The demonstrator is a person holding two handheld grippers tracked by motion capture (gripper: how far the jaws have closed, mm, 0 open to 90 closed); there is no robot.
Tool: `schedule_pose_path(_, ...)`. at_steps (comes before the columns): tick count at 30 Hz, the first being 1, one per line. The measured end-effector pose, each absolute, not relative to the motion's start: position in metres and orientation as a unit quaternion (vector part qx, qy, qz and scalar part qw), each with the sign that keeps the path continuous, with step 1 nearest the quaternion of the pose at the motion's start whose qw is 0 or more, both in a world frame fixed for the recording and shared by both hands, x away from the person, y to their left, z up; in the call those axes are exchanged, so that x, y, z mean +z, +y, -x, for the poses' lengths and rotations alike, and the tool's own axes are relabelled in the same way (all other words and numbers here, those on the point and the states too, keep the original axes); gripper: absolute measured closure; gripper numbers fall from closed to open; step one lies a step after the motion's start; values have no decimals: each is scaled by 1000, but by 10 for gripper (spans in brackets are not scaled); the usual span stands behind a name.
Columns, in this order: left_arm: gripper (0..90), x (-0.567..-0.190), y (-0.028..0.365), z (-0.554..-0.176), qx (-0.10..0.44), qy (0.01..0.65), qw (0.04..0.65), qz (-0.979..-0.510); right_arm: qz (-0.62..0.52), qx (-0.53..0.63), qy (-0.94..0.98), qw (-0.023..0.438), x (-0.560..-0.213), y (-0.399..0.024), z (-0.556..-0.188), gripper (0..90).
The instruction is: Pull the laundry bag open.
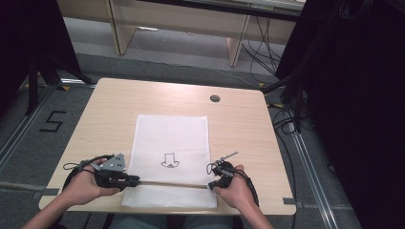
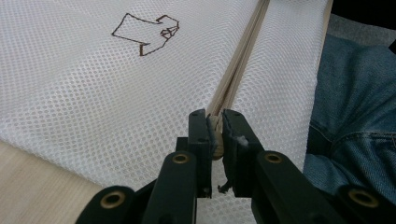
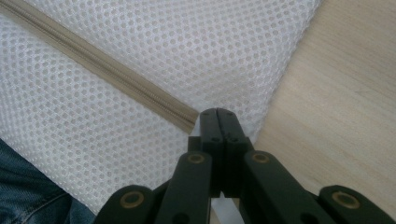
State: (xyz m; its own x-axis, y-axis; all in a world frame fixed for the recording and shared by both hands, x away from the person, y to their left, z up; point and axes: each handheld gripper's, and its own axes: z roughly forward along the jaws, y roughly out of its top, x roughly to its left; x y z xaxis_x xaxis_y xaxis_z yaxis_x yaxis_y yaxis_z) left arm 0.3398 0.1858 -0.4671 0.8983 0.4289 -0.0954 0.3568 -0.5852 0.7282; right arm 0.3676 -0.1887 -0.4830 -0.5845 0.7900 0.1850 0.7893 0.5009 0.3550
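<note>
A white mesh bag [image 1: 172,133] lies flat on the wooden table [image 1: 110,109], with a small dark shirt outline [image 1: 170,161] printed on it. A beige zipper [image 1: 172,184] runs across the bag near its front edge. My left gripper [image 1: 136,180] is at the zipper's left end; in the left gripper view the left gripper [image 2: 215,126] is shut on a beige piece at the end of the zipper [image 2: 240,60]. My right gripper [image 1: 210,184] sits at the zipper's right end. In the right gripper view the right gripper [image 3: 217,114] is pressed shut, tips on the mesh beside the zipper [image 3: 107,70]. Whether cloth is pinched is hidden.
A round cable hole [image 1: 215,98] sits in the table's far right part. The person's jeans [image 2: 359,102] show just past the table's front edge. Bare wood [image 3: 336,93] lies to the right of the bag. Black stands and cables surround the table.
</note>
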Motion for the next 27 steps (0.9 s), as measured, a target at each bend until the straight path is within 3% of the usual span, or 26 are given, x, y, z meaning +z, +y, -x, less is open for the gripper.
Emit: schedule_pose_path(27, 818, -469, 198, -342, 36, 246, 400, -882, -467, 195, 863, 1, -482, -186, -366, 900)
